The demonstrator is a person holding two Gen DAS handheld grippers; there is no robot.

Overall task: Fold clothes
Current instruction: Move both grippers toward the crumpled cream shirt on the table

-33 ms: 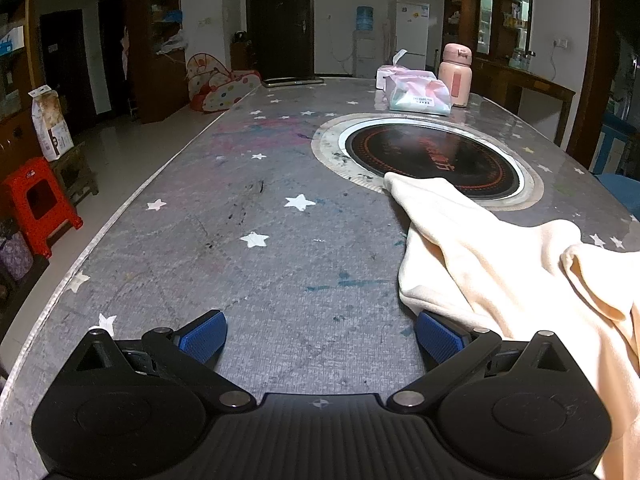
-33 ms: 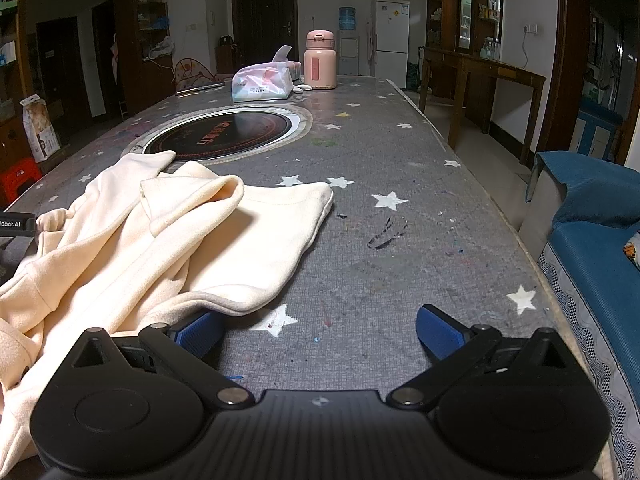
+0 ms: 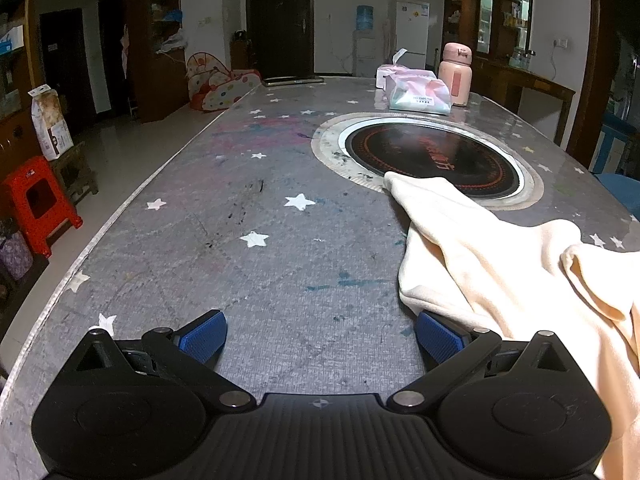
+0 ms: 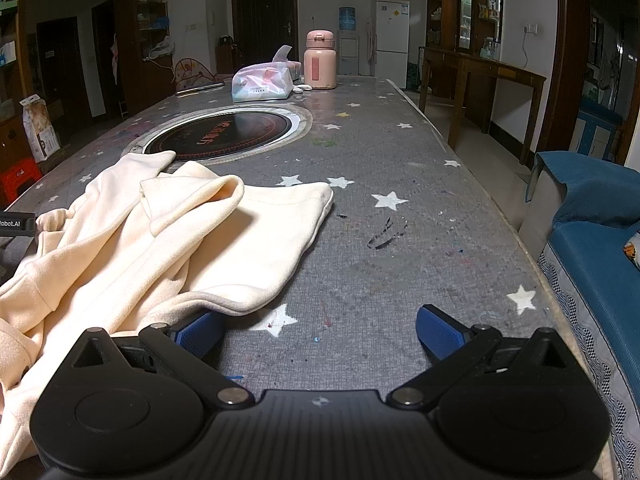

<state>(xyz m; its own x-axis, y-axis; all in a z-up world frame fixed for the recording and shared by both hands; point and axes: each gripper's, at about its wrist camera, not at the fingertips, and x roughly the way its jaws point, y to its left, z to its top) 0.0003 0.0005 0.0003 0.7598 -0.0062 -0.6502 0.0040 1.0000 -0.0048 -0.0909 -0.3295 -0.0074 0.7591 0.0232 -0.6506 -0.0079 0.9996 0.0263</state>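
Note:
A cream fleece garment (image 4: pixel 168 240) lies crumpled on the grey star-patterned table (image 4: pixel 400 248). In the left wrist view it (image 3: pixel 500 264) fills the right side, one part reaching onto the round cooktop. My left gripper (image 3: pixel 320 340) is open, low over the table; its right pad (image 3: pixel 438 338) sits at the garment's near edge. My right gripper (image 4: pixel 320 336) is open and empty; its left pad (image 4: pixel 198 336) lies just under the garment's hem. The left gripper's body shows at the left edge of the right wrist view (image 4: pixel 16 226).
A round black cooktop (image 3: pixel 432 156) is set into the table's middle. A tissue pack (image 3: pixel 418 94) and a pink flask (image 3: pixel 456 74) stand at the far end. A blue sofa (image 4: pixel 592 240) lies right of the table, a red stool (image 3: pixel 38 200) left.

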